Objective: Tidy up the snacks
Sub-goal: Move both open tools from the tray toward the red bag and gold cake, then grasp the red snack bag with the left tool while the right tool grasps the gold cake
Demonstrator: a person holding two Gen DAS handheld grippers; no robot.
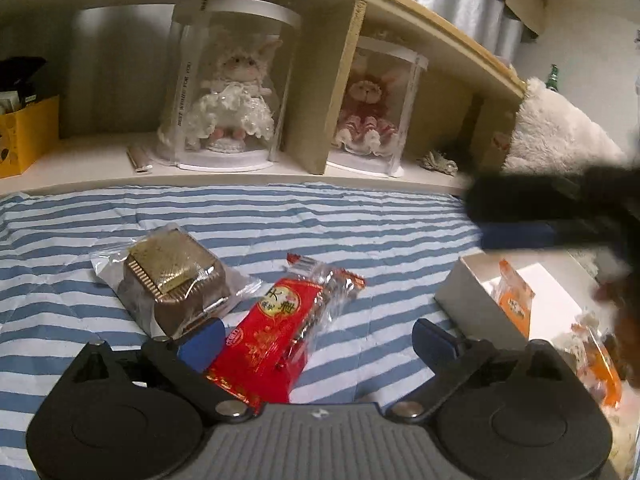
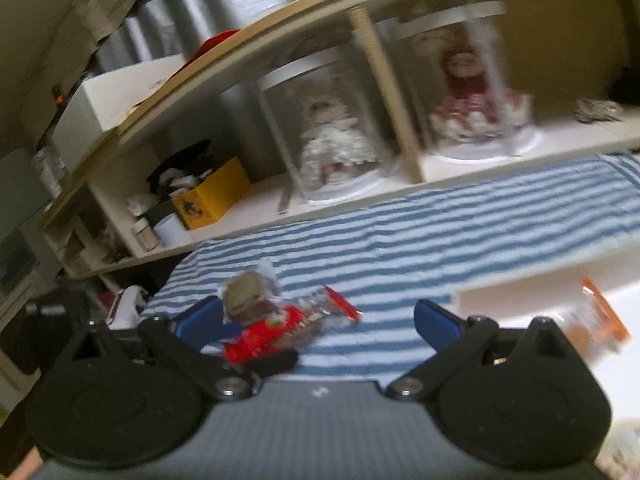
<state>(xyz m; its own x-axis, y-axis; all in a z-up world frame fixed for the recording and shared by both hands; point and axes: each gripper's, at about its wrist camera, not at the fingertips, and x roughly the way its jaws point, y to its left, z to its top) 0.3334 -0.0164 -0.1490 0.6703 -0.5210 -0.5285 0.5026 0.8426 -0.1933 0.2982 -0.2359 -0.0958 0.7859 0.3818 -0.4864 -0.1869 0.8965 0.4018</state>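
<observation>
With jaws of left gripper [image 1: 318,340] and right gripper [image 2: 318,326] apart, empty: centre over red snack packet [image 1: 272,332], clamp mid-length, avoid brown cake pack [image 1: 172,280].

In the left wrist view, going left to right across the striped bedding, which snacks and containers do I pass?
Brown cake in clear wrap → red snack packet → white box → orange packet standing in the box.

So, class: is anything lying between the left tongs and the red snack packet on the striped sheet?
Nothing visible: the left tongs stand open with the red snack packet directly ahead, partly between the fingers.
</observation>
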